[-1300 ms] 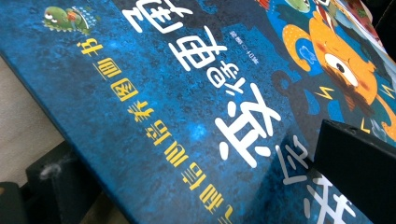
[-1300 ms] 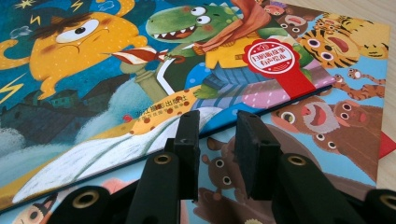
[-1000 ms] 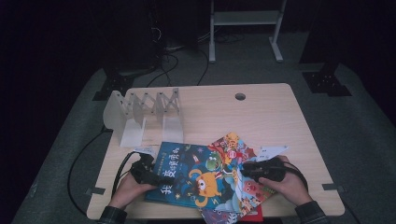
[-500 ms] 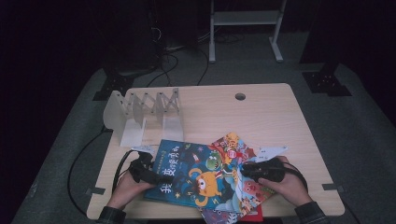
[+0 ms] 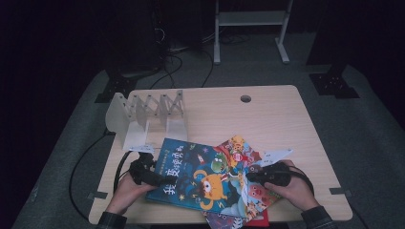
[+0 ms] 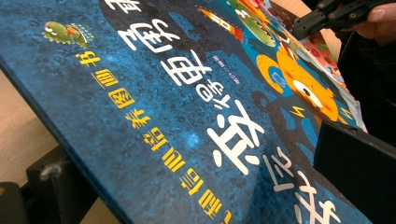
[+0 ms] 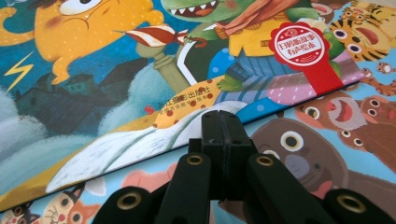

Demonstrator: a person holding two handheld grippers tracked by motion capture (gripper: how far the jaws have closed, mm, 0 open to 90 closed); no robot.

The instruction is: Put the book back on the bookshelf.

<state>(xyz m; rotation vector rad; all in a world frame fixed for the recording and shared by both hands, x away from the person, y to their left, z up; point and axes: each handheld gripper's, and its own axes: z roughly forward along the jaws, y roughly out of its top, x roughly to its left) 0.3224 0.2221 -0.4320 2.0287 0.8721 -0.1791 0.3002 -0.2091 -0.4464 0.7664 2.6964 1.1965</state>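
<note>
The left hand-held gripper (image 5: 152,177) clamped the blue picture book (image 5: 193,174) by its edge. The right hand-held gripper (image 7: 224,128), jaws just closed together on nothing, rested on the book beneath (image 7: 322,140).

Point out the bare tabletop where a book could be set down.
The widest free patch of the table is the far right half, between the white folding book rack and the right edge, around the cable hole. The near edge is crowded with overlapping picture books.

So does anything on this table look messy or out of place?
Yes. The picture books lie in a skewed, overlapping heap at the near edge, the dark blue monster-cover book on top, while the white accordion book rack behind them holds none.
</note>
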